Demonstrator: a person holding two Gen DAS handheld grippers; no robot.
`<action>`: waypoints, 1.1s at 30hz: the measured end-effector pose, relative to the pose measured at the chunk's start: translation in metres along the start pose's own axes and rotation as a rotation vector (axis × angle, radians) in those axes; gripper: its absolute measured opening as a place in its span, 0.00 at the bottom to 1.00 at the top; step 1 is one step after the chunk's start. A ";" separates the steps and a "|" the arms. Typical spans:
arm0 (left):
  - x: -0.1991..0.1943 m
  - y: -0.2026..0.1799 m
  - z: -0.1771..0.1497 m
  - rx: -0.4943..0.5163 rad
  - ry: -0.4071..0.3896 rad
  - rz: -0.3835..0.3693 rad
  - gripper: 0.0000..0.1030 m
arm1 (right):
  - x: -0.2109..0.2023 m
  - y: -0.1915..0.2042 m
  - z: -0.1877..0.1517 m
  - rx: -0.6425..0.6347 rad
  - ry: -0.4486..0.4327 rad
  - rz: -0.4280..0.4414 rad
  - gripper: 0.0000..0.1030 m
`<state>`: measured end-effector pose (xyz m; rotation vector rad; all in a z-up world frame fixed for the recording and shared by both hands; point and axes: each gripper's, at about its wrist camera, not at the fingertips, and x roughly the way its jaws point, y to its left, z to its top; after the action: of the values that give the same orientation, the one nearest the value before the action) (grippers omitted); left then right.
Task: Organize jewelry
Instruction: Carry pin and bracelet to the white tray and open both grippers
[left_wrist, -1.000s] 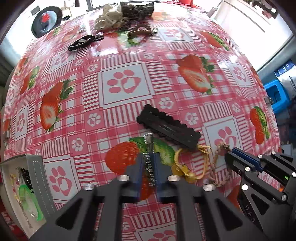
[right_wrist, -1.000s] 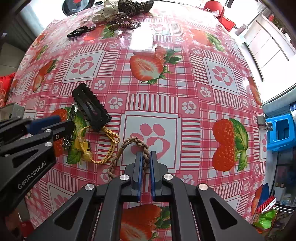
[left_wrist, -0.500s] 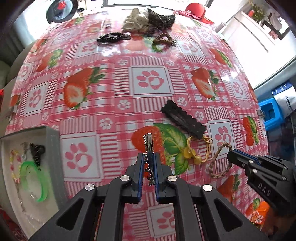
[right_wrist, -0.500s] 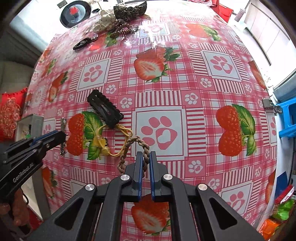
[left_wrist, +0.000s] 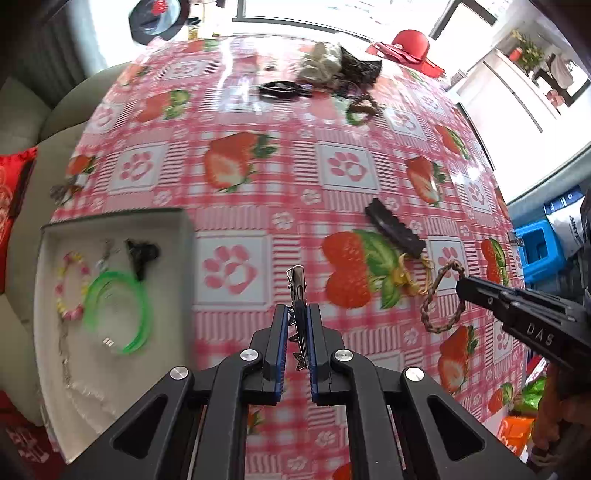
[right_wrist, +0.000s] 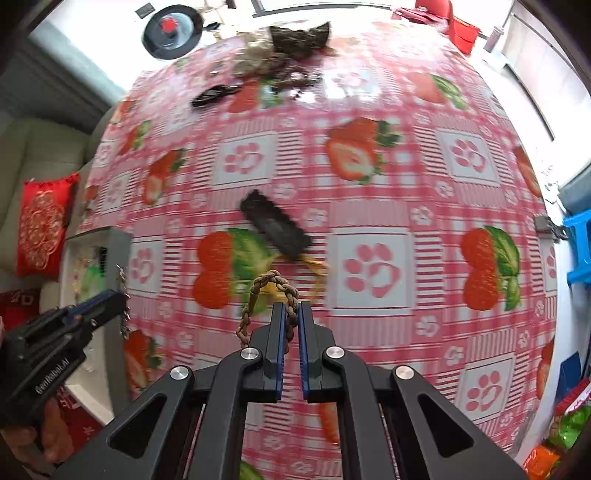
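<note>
My left gripper (left_wrist: 297, 312) is shut on a silver toothed hair clip (left_wrist: 297, 291), held above the tablecloth just right of the grey tray (left_wrist: 184, 236). In the tray lie a green bangle (left_wrist: 122, 310), a pink bead bracelet (left_wrist: 70, 288) and a small black clip (left_wrist: 142, 253). My right gripper (right_wrist: 291, 314) is shut on a brown braided bracelet (right_wrist: 258, 291), lifted off the table; the left wrist view shows that bracelet (left_wrist: 439, 295) hanging from the right gripper (left_wrist: 461, 286). A black scalloped hair clip (right_wrist: 275, 223) and a yellow cord (right_wrist: 316, 264) lie on the table.
A pile of more accessories (left_wrist: 332, 74) and a black hair tie (left_wrist: 279, 89) sit at the table's far side, with a red hat (left_wrist: 410, 46) beyond. A sofa with a red cushion (right_wrist: 44, 225) flanks the left edge; a blue stool (left_wrist: 537, 251) stands to the right.
Both grippers rose from the table. The left one carried the silver clip leftward toward the tray, which came fully into view. The right one lifted the braided bracelet off the cloth.
</note>
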<state>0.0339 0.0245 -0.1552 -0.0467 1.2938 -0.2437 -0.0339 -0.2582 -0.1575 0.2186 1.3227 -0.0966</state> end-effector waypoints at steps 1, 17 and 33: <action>-0.003 0.005 -0.003 -0.010 -0.002 0.005 0.16 | -0.001 0.006 0.000 -0.009 0.001 0.009 0.07; -0.037 0.119 -0.076 -0.241 -0.003 0.115 0.16 | 0.014 0.144 -0.007 -0.263 0.050 0.139 0.07; -0.025 0.193 -0.073 -0.347 -0.048 0.153 0.16 | 0.063 0.241 -0.039 -0.465 0.169 0.168 0.07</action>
<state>-0.0121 0.2252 -0.1849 -0.2460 1.2731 0.1143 -0.0086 -0.0117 -0.2026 -0.0605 1.4502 0.3766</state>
